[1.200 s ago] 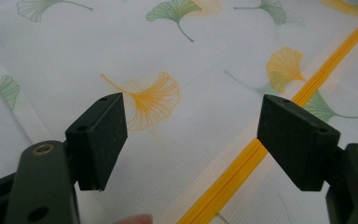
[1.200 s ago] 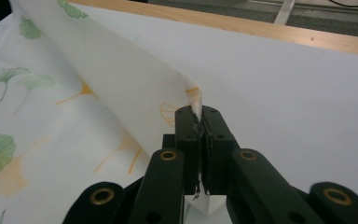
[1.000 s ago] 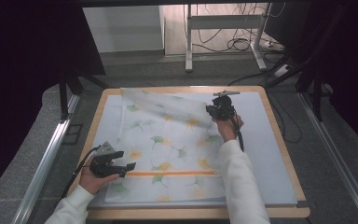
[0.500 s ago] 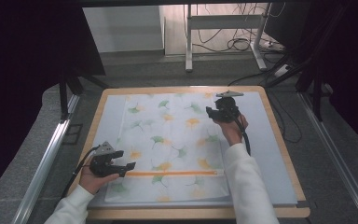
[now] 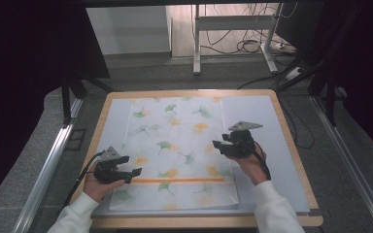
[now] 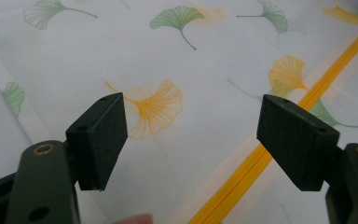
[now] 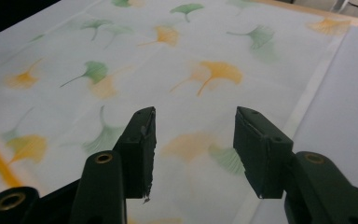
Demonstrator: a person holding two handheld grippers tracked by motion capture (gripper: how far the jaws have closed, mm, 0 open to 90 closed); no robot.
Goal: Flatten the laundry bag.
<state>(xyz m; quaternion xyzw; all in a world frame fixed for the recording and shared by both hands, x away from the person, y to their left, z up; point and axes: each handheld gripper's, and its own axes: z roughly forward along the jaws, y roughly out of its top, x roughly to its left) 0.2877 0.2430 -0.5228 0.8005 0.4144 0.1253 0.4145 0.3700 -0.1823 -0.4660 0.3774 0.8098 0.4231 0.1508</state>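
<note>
A thin white cloth (image 5: 175, 141) printed with green and orange ginkgo leaves lies flat on the white mat (image 5: 267, 121). An orange stripe (image 5: 179, 180) runs across its near part. My left gripper (image 5: 132, 165) rests open at the cloth's near left, just above the stripe's left end. In the left gripper view, its jaws (image 6: 191, 130) stand wide over a leaf and the stripe (image 6: 307, 100). My right gripper (image 5: 218, 144) hovers over the cloth's right part, pointing left. Its jaws (image 7: 193, 140) have just been opening and stand apart with nothing between them.
The mat lies on a table with a wooden rim (image 5: 294, 150). Metal rails (image 5: 48, 165) run along both sides of the table. Behind the table stand a metal frame (image 5: 196, 43) and loose cables (image 5: 243, 46) on the floor.
The right gripper let go of the cloth's lifted far edge, which now lies flat. It then drew back toward the person over the cloth's right side. The left gripper has stayed put.
</note>
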